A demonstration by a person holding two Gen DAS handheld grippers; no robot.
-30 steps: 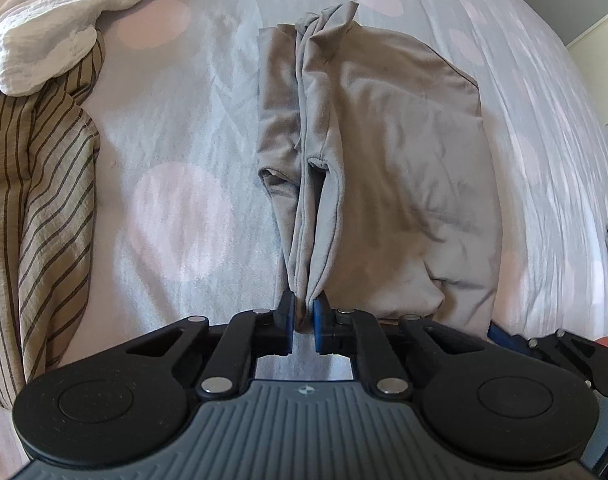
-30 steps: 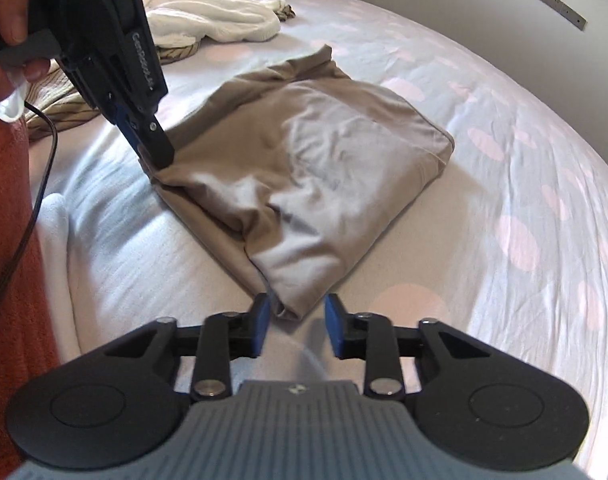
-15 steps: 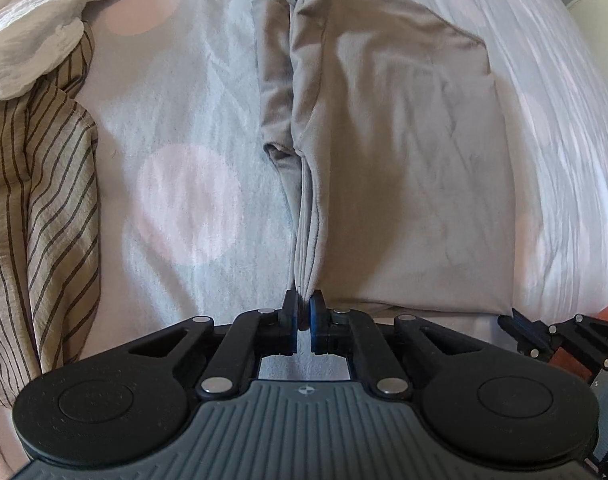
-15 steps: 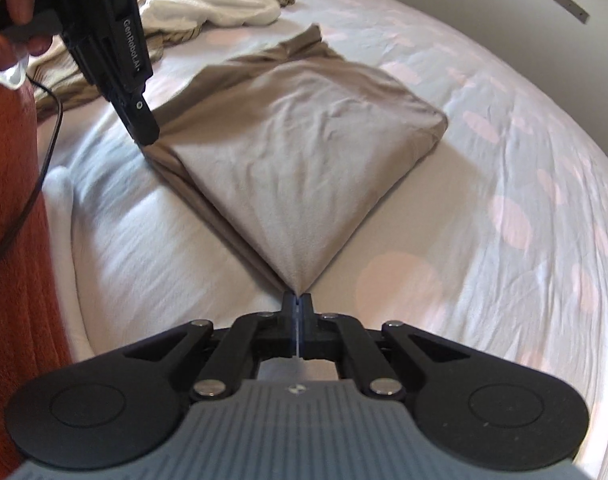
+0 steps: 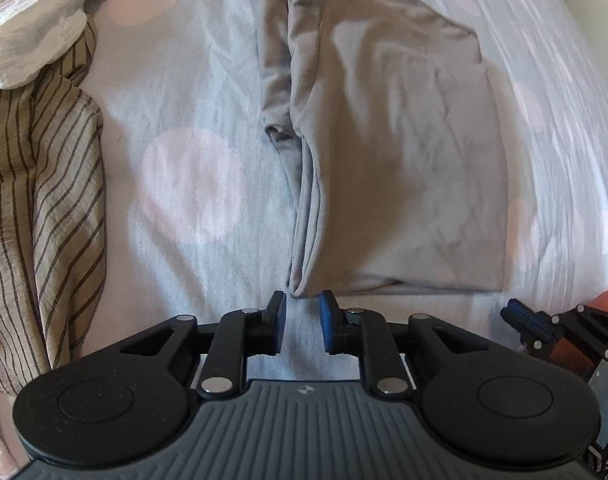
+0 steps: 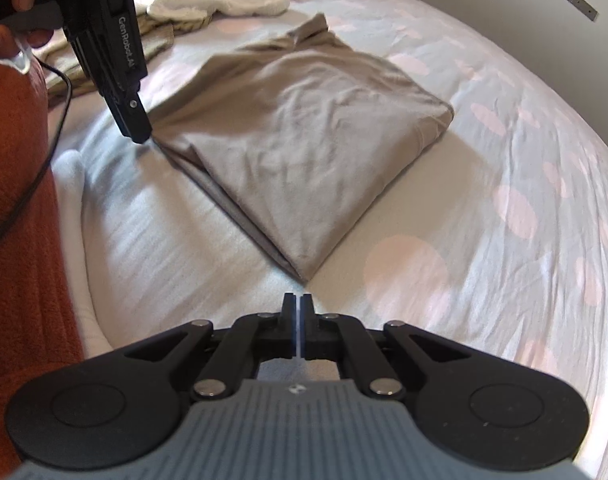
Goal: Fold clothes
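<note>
Grey garment (image 5: 404, 152) folded flat on spotted bed sheet (image 5: 191, 184), striped cloth (image 5: 43, 184) well apart. Left hand-held gripper (image 5: 302, 314) spread, empty, at garment's near corner. Right hand-held gripper (image 6: 299, 312) pressed together, empty, just short of it.

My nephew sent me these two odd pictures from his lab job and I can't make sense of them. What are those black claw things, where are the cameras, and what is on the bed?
There is no robot here. A person holds a two-finger tool in each hand, and a wide-angle camera on each looks forward along its fingers.

One picture looks from the left gripper, whose fingers are open just short of a corner of the folded beige garment. The other looks from the right gripper, closed on nothing, just off another corner.

The garment lies on a dotted bedsheet. A striped cloth and a white cloth lie to the side. Nothing is held.
</note>
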